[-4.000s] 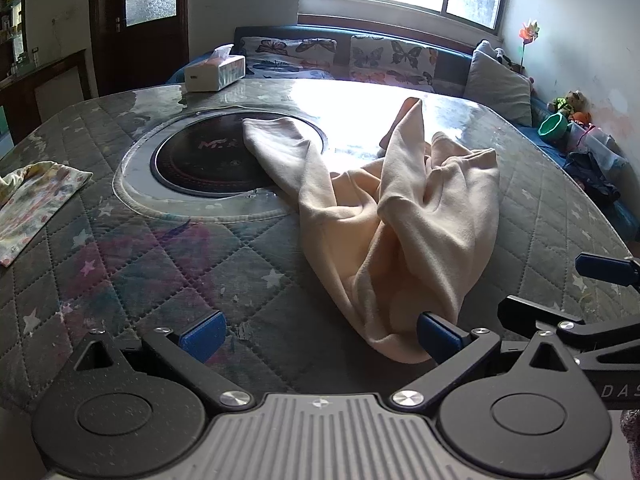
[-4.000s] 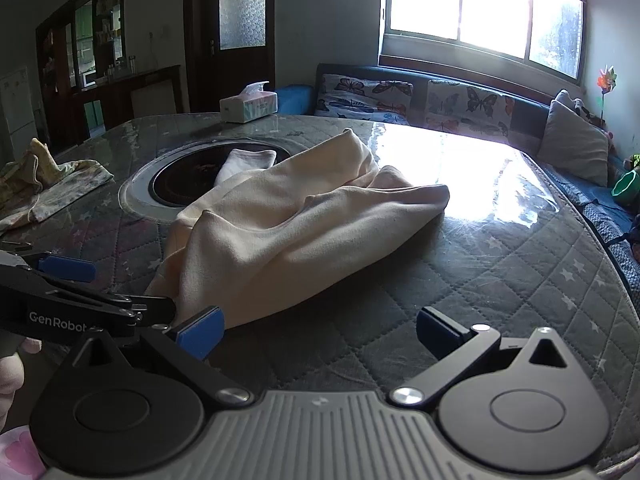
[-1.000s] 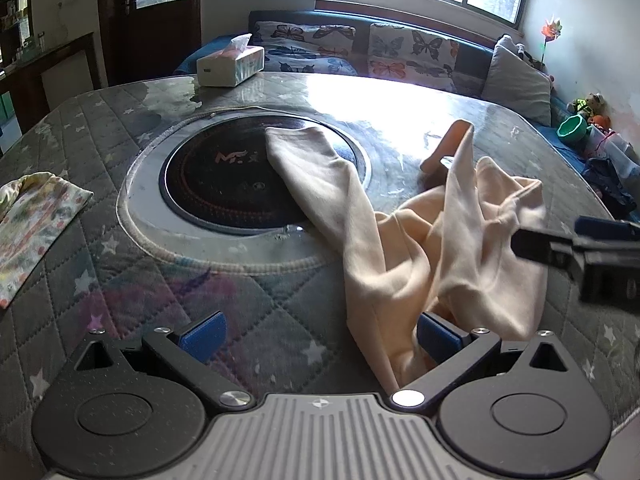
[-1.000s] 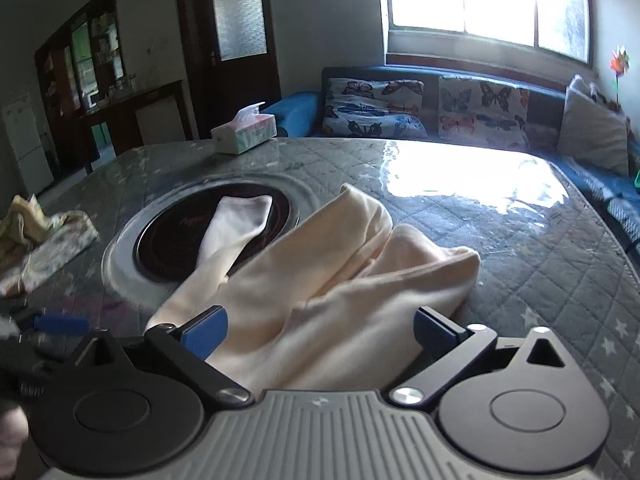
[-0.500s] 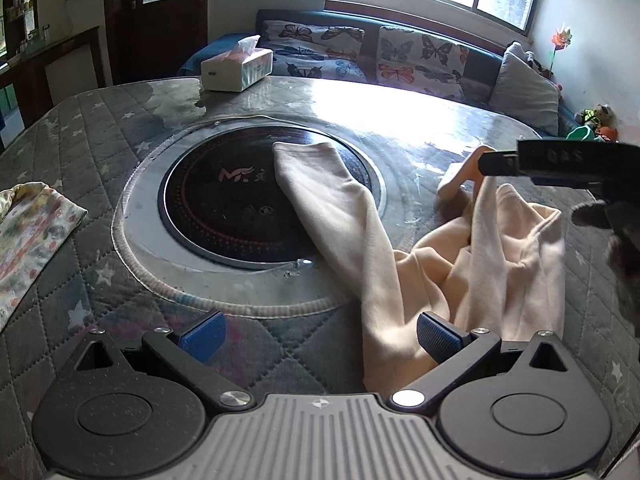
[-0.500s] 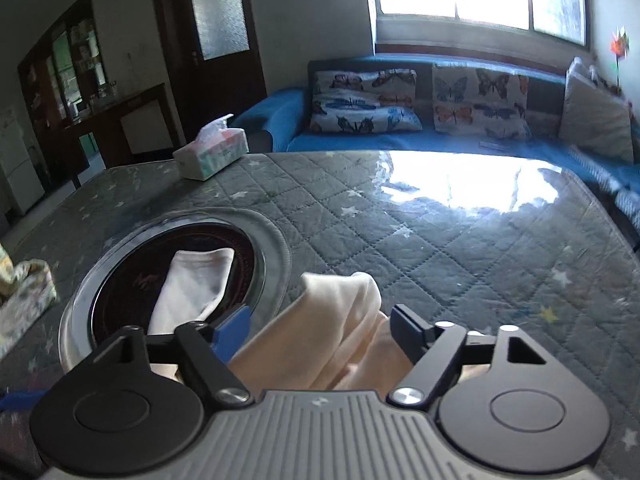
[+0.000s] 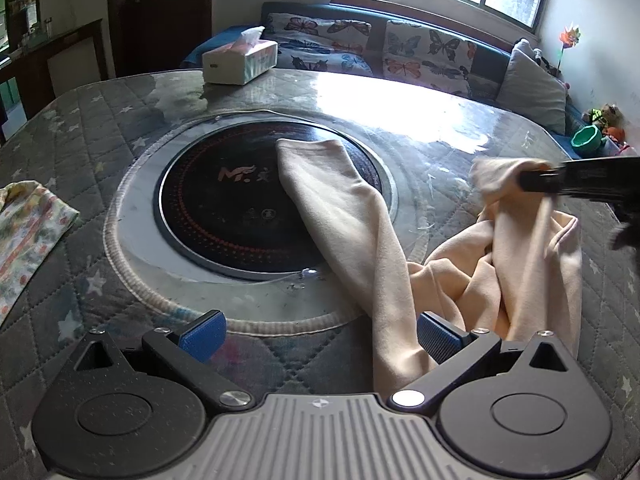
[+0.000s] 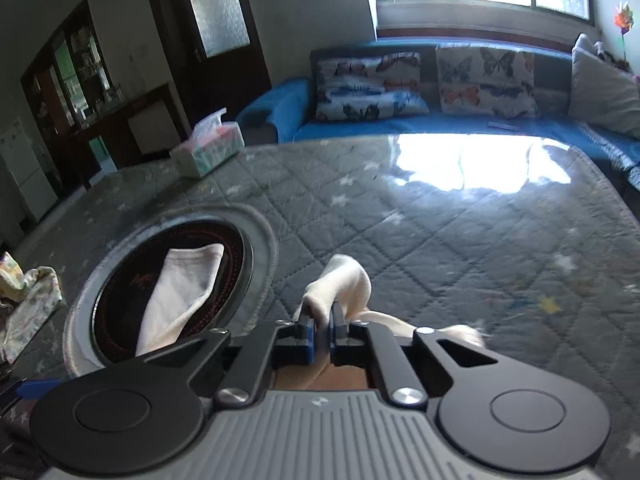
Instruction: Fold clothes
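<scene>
A cream garment point(image 7: 460, 264) lies crumpled on the quilted table point(image 7: 100, 120). One long leg of it point(image 7: 336, 208) reaches onto the black round hob point(image 7: 224, 208). My right gripper point(image 8: 321, 334) is shut on a bunched end of the cream garment point(image 8: 340, 280) and holds it above the table; in the left wrist view it shows as a black bar at the right edge point(image 7: 532, 180). My left gripper point(image 7: 316, 336) is open, low over the table's near edge, with the garment's near end beside its right finger point(image 7: 438, 338).
A tissue box point(image 7: 239, 57) stands at the table's far left. A floral cloth point(image 7: 24, 236) lies at the left edge. Beyond the table runs a blue sofa point(image 8: 360, 120) with butterfly cushions point(image 7: 424, 52). A green bowl point(image 7: 585, 139) sits at the right.
My right gripper closed on the garment's far end and lifted it. My left gripper moved forward a little and stayed open.
</scene>
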The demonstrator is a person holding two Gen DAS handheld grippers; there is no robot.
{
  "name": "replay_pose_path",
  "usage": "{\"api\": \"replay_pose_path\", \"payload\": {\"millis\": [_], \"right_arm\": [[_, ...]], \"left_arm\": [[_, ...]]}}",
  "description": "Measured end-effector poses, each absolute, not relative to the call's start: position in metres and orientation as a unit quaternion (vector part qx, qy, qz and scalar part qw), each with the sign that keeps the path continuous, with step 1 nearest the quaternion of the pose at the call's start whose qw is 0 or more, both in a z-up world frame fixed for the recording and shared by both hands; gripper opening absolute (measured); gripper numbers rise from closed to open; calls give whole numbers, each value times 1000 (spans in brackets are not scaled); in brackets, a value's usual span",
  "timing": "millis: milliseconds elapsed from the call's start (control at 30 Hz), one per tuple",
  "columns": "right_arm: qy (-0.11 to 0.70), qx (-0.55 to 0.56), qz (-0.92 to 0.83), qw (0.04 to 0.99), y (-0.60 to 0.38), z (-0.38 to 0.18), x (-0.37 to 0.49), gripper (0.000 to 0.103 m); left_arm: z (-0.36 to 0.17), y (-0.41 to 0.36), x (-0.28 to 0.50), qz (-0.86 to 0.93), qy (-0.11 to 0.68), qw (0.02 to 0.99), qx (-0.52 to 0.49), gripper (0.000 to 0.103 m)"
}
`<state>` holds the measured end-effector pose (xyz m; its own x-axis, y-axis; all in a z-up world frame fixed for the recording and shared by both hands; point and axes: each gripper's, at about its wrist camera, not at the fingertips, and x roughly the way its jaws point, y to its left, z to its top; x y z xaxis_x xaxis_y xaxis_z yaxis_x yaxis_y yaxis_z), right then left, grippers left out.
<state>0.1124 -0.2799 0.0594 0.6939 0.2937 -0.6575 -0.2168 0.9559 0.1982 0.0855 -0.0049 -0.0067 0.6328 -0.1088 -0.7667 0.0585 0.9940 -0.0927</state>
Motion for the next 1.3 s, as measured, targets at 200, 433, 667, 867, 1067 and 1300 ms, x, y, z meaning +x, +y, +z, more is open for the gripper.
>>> {"api": "replay_pose_path", "payload": {"millis": [200, 433, 667, 867, 1067, 1300], "right_arm": [[320, 47, 121, 939, -318, 90, 63, 5], [298, 40, 56, 952, -374, 107, 0, 5], [335, 55, -24, 940, -416, 84, -52, 5], [353, 58, -58, 932, -432, 76, -59, 11], [351, 53, -79, 932, -445, 80, -61, 19], [347, 50, -4, 937, -430, 87, -6, 20]], "left_arm": [[-10, -16, 92, -53, 426, 903, -14, 103], [-16, -24, 92, -58, 429, 902, 6, 103], [-15, -30, 87, -64, 427, 902, 25, 103], [4, -34, 91, -79, 398, 914, 33, 103], [20, -48, 108, -111, 374, 920, 49, 101], [27, -75, 143, -166, 362, 915, 58, 79]]}}
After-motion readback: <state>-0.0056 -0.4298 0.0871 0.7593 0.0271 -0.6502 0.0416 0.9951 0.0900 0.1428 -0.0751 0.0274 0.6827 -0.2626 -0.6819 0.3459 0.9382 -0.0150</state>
